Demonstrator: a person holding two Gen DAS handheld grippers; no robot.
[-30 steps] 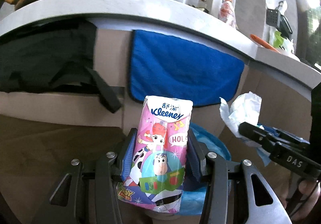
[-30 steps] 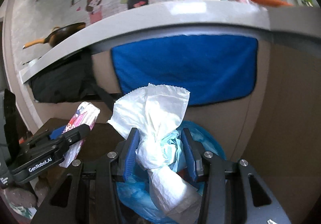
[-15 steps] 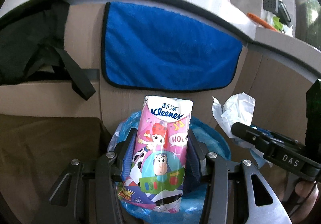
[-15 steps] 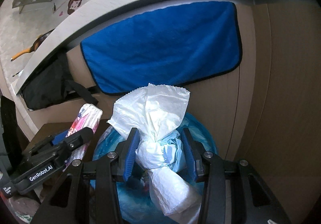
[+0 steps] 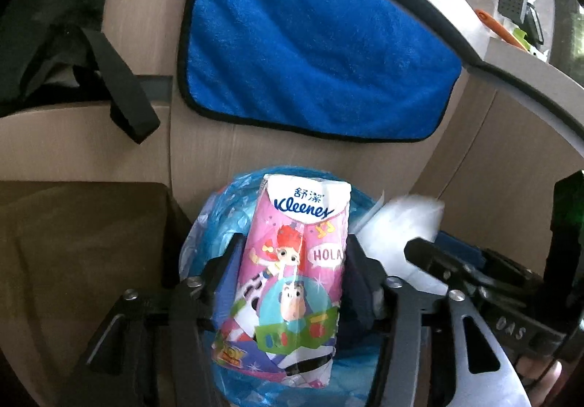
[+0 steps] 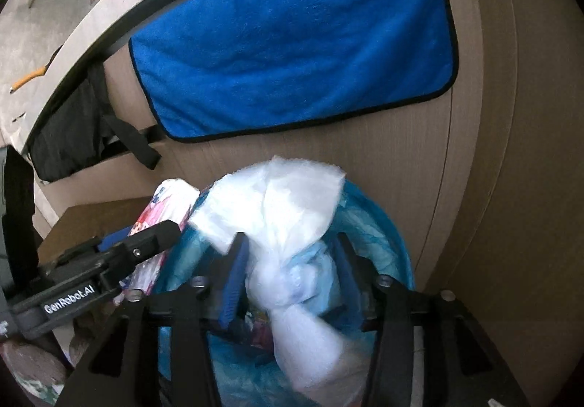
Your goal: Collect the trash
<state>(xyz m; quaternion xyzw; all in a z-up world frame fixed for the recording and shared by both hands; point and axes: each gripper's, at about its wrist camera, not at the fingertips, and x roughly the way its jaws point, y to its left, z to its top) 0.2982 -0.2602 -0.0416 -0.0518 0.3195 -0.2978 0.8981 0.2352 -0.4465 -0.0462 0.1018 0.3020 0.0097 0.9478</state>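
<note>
My left gripper (image 5: pixel 288 261) is shut on a pink Kleenex tissue pack (image 5: pixel 292 275) with cartoon figures, held upright over the bin lined with a blue bag (image 5: pixel 204 243). My right gripper (image 6: pixel 284 257) has opened; the crumpled white tissue wad (image 6: pixel 281 217) sits loose and blurred between its fingers, over the same blue-lined bin (image 6: pixel 387 243). The right gripper (image 5: pixel 430 261) shows at the right of the left wrist view, with the white wad (image 5: pixel 405 221) beside it. The left gripper (image 6: pixel 146 246) and the pack (image 6: pixel 164 202) show at the left of the right wrist view.
A blue towel (image 5: pixel 310 53) hangs on the beige cabinet front (image 6: pixel 492 151) behind the bin, under the counter edge. A black bag with a strap (image 5: pixel 120 86) hangs at the left. A brown floor area (image 5: pixel 73 254) lies left of the bin.
Both grippers dropped lower and closer over the bin. The right gripper's jaws have spread and the white wad now looks blurred between them. The left still holds the pack.
</note>
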